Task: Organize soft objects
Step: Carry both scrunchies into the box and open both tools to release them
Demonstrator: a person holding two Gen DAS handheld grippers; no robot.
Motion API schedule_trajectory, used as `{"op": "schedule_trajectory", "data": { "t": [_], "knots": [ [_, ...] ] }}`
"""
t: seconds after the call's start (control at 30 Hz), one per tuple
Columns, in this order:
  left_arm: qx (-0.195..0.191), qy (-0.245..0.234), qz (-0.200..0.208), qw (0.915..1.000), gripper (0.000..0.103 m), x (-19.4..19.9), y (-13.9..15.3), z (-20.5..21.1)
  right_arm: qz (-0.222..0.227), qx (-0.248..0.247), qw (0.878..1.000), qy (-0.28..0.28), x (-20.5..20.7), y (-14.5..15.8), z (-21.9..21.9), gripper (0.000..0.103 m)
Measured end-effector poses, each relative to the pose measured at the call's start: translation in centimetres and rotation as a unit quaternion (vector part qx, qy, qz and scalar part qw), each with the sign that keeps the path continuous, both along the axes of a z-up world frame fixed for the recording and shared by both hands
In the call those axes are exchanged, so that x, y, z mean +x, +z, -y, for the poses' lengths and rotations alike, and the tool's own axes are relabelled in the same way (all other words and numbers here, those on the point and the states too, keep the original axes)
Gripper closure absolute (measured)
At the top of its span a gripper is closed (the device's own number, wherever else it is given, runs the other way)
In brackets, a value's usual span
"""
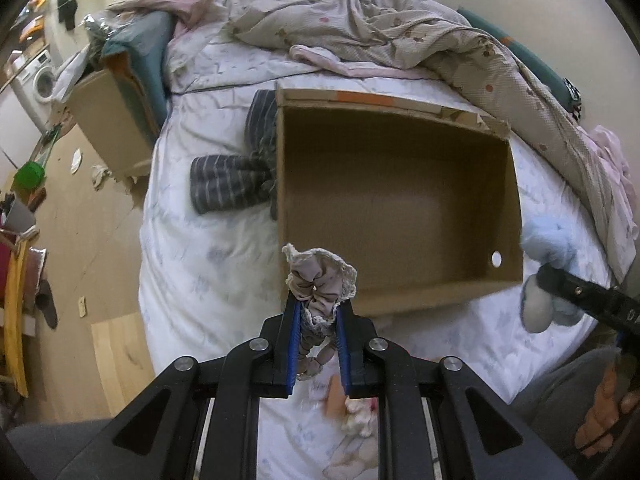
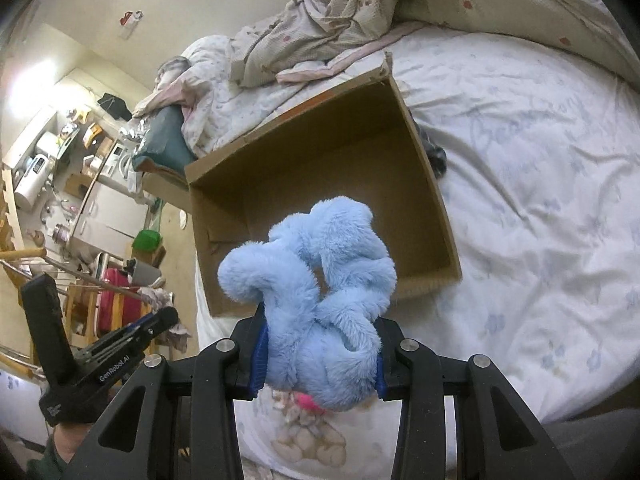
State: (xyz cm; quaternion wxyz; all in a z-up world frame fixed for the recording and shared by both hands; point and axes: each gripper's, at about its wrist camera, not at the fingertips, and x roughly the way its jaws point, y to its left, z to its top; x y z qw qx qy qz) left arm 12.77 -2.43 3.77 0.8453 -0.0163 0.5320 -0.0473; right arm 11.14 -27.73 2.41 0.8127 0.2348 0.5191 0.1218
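The left gripper (image 1: 316, 312) had its jaws clamped on a bunched grey cloth piece with a lacy crocheted edge (image 1: 318, 280), and it held that bundle in the air at the near left corner of the open cardboard box (image 1: 400, 184). The box sat on the bed's white sheet (image 1: 208, 264), its inside showing only bare brown cardboard. A dark striped garment (image 1: 236, 172) lay on the sheet, pressed against the box's left wall. Off to the right, the right gripper (image 2: 318, 344) was squeezed tight around a fluffy light-blue plush toy (image 2: 320, 292), which filled the gap between the blue pads (image 2: 259, 354) and hung in front of the box's near edge; from the left wrist view, the same blue plush poked in just beyond the box's right wall. A rumpled beige blanket (image 1: 400, 36) was heaped along the far side of the bed. Below the left gripper, a pale stuffed toy (image 1: 360, 420) rested on the sheet.
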Motion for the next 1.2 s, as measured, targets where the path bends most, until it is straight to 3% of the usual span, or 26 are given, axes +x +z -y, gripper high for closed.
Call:
{"op": "schedule_trajectory", "data": {
  "t": [0.23,0.5,0.73,1.0,1.17,1.2],
  "knots": [
    [0.006,-0.010,-0.005,0.9999,0.088,4.1,-1.0,1.7,-0.008,-0.018,1.000,0.018,4.0,-1.0,-1.1,0.061],
    [0.010,-0.008,-0.041,0.9991,0.088,7.8,-5.2,3.1,-0.035,-0.049,0.997,0.037,7.3,-5.3,-2.2,0.061],
    [0.023,-0.012,-0.064,0.9976,0.088,9.0,-8.2,4.3,-0.041,-0.075,0.995,0.048,7.8,-7.2,-2.9,0.059],
    [0.024,-0.008,-0.068,0.9973,0.088,9.1,-9.1,4.5,-0.052,-0.079,0.994,0.048,8.2,-8.2,-3.3,0.054],
    [0.019,-0.002,-0.073,0.9971,0.078,8.7,-8.9,4.6,-0.049,-0.050,0.997,0.043,8.1,-8.1,-3.1,0.042],
    [0.017,-0.002,-0.072,0.9973,0.068,8.7,-8.7,4.5,-0.047,-0.052,0.997,0.043,8.1,-8.0,-3.2,0.040]
  ]
}}
